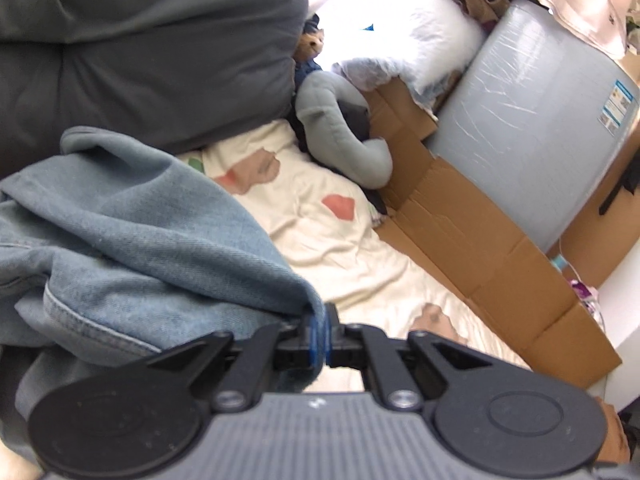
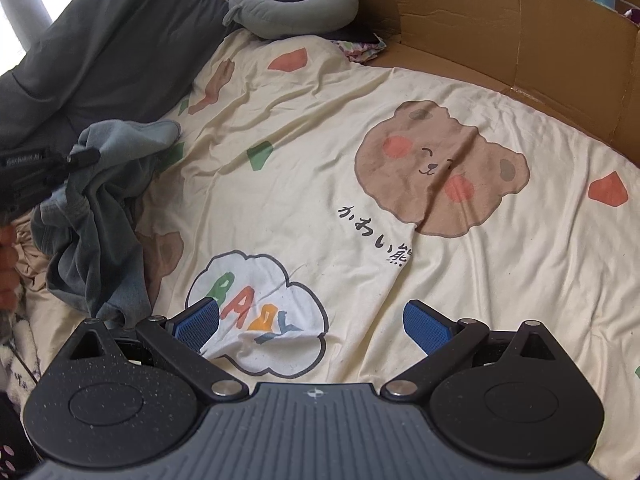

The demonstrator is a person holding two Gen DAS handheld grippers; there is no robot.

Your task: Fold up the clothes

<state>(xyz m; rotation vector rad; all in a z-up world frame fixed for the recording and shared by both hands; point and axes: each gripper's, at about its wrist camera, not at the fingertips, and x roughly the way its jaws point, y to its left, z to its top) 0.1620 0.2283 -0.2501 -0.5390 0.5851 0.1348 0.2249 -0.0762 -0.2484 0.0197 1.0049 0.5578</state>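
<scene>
Left wrist view: faded blue denim garment (image 1: 132,240), soft and rumpled, bunches left of the left gripper (image 1: 320,334), whose blue pads pinch its edge. Right gripper (image 2: 312,326) hangs wide open, empty, above the cream bear-print sheet (image 2: 320,152).

Denim garment (image 1: 132,240): faded light blue w/ paler stitched hem. Bedsheet (image 2: 320,152): cream, printed w/ brown bear faces (pink cheeks), red, green & tan patches, a white cloud w/ multicolour letters. Blanket (image 1: 152,48): dark grey. Curved pillow (image 2: 296,8): grey-blue. Cardboard (image 1: 472,216): plain brown. Gripper pads (image 2: 426,326): blue.
</scene>
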